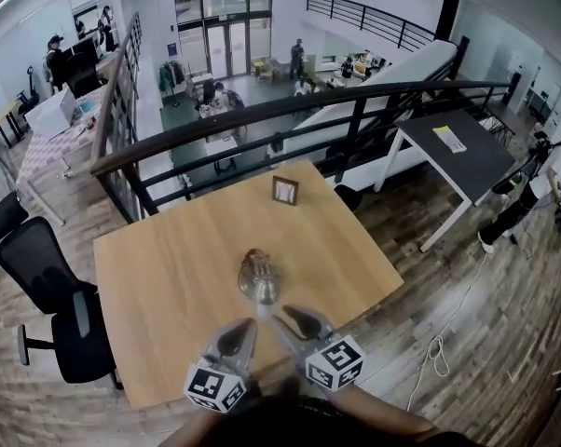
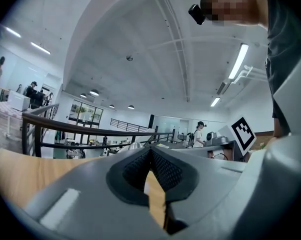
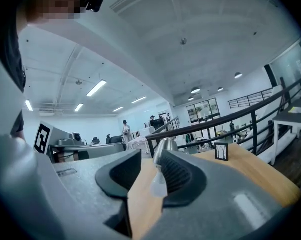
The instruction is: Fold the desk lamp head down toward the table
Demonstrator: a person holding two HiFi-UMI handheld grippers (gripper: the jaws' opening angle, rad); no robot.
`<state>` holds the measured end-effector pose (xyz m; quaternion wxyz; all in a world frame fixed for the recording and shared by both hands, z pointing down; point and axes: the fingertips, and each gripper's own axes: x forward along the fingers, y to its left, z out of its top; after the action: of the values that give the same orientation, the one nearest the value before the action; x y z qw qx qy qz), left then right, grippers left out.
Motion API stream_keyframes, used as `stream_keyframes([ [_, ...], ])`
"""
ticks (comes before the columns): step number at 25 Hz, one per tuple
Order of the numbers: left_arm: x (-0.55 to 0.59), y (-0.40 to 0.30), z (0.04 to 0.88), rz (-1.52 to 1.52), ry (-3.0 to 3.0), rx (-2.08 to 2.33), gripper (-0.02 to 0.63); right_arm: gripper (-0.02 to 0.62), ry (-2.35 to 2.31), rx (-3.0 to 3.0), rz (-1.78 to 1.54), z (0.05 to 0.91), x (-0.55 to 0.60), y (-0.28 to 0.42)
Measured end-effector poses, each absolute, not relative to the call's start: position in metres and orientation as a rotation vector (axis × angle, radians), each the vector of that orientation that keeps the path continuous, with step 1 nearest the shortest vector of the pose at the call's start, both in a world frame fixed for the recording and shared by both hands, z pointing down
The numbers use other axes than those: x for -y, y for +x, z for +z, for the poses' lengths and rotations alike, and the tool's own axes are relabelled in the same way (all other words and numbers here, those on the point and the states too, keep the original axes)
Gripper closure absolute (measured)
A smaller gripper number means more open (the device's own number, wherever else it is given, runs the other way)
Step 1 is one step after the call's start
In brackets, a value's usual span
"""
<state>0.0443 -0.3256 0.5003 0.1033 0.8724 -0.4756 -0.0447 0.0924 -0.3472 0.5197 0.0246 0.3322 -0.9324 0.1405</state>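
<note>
A small desk lamp (image 1: 259, 277) with a silvery head stands on the wooden table (image 1: 169, 277), a little in from its near edge. Both grippers hover just short of it, side by side. My left gripper (image 1: 237, 333) is on the lamp's near left, its two fingers closed together with nothing between them; in the left gripper view the pads (image 2: 163, 171) meet at the tips (image 2: 150, 153). My right gripper (image 1: 297, 319) is on the near right. Its jaws stand apart (image 3: 149, 160), and the lamp (image 3: 165, 146) shows beyond them, untouched.
A small picture frame (image 1: 284, 190) stands near the table's far edge. A black office chair (image 1: 52, 287) sits at the left side. A dark railing (image 1: 262, 124) runs behind the table, with a drop beyond. A dark-topped table (image 1: 458, 147) stands at the right.
</note>
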Motion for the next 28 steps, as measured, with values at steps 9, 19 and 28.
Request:
stream_keyframes([
  [9,0.355,0.034,0.509,-0.113,2.547,1.37,0.604,0.394,1.029,2.796,0.481,0.539,0.381,0.075],
  [19,0.37,0.025,0.52,-0.103,2.531,1.329,0.604,0.351,1.026,2.744,0.483,0.552,0.395,0.066],
  [28,0.371,0.018,0.526,-0.112,2.518,1.314,0.604,0.334,1.018,2.728,0.489,0.555,0.401,0.058],
])
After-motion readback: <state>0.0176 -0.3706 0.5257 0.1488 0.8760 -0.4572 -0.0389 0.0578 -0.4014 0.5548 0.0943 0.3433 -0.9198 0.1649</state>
